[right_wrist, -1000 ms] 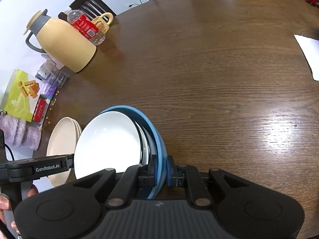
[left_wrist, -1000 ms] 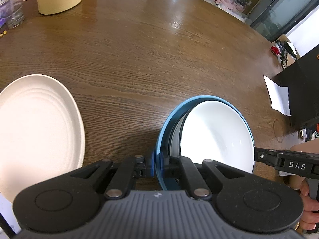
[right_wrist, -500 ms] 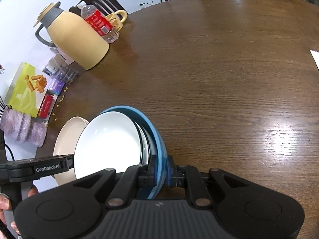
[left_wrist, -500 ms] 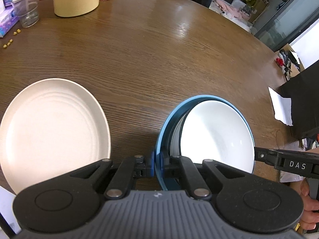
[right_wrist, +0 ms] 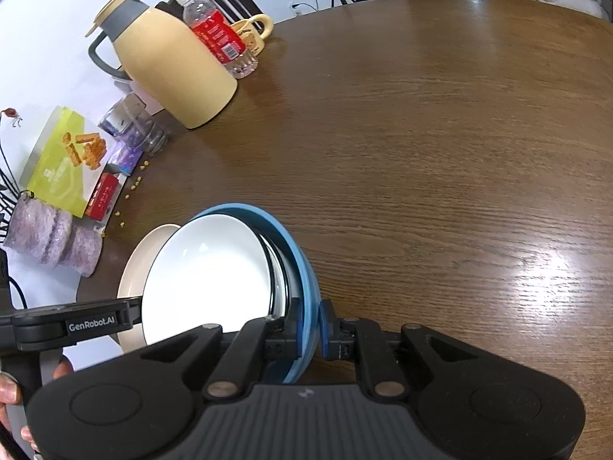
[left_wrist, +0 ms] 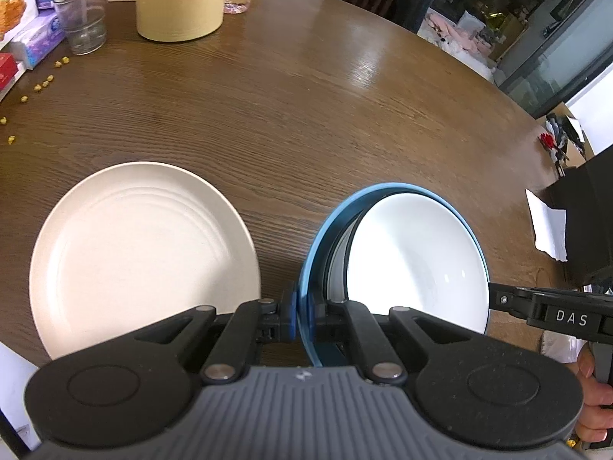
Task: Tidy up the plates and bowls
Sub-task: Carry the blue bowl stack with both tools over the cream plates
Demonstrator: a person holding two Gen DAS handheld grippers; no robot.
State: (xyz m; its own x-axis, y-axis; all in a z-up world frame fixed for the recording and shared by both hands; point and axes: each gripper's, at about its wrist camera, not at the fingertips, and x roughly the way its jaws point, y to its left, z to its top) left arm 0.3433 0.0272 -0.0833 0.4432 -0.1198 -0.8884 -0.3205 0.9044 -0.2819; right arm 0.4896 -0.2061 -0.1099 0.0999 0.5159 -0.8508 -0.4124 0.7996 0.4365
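A stack of dishes hangs between both grippers above the brown wooden table [left_wrist: 299,115]: a blue plate [left_wrist: 337,211], a dark dish inside it, and a white bowl [left_wrist: 417,257] on top. My left gripper [left_wrist: 306,316] is shut on the blue plate's near rim. My right gripper [right_wrist: 308,331] is shut on the opposite rim of the blue plate [right_wrist: 302,253], with the white bowl [right_wrist: 207,272] to its left. A cream plate [left_wrist: 141,253] lies flat on the table left of the stack; in the right wrist view the cream plate [right_wrist: 134,272] shows behind the bowl.
A yellow thermos jug [right_wrist: 168,73], a water bottle [right_wrist: 218,34], a yellow mug [right_wrist: 253,30], a clear glass [left_wrist: 82,19], snack boxes [right_wrist: 69,157] and scattered crumbs [left_wrist: 42,84] stand at the table's far left. White paper [left_wrist: 548,226] and a black box [left_wrist: 586,207] are at the right edge.
Both grippers have carried the stack forward and leftward over the table. The cream plate now shows fully beside the stack, and the jug, glass and boxes have come closer.
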